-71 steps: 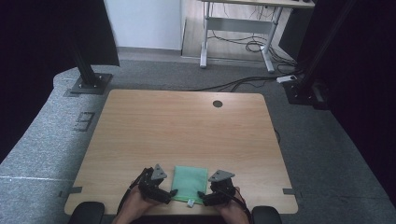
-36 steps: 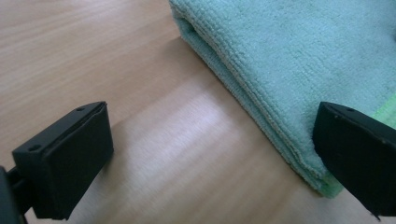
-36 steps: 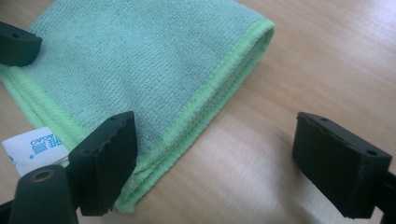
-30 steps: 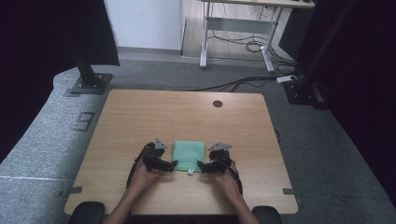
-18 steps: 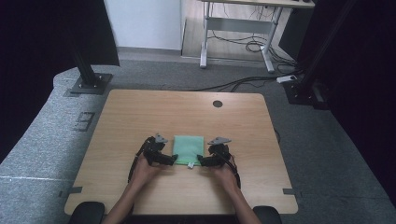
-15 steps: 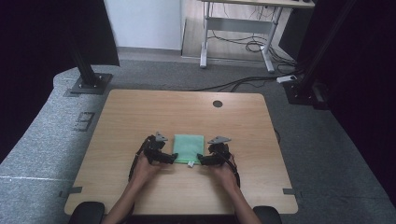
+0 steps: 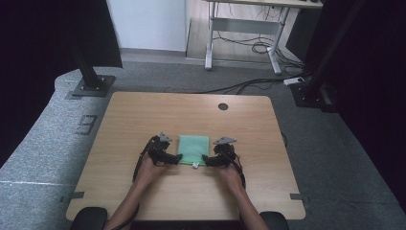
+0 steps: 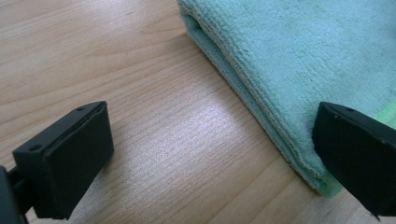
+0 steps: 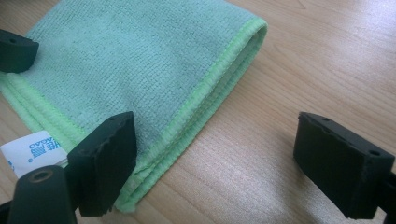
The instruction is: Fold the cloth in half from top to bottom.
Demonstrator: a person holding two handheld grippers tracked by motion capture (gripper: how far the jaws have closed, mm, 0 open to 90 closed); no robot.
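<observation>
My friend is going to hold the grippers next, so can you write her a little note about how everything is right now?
Left gripper: open, at the near left corner of the folded green cloth; one jaw is over the cloth's edge, the other over bare wood.
Right gripper: open, at the near right corner, one jaw over the cloth, the other over the table.
Cloth: lies flat and folded near the table's middle, white label sticking out on the near edge.
Done: the cloth is folded into a small rectangle, both grippers in place beside it.
Left: nothing is gripped yet; probably close on both near corners for another fold.
</observation>
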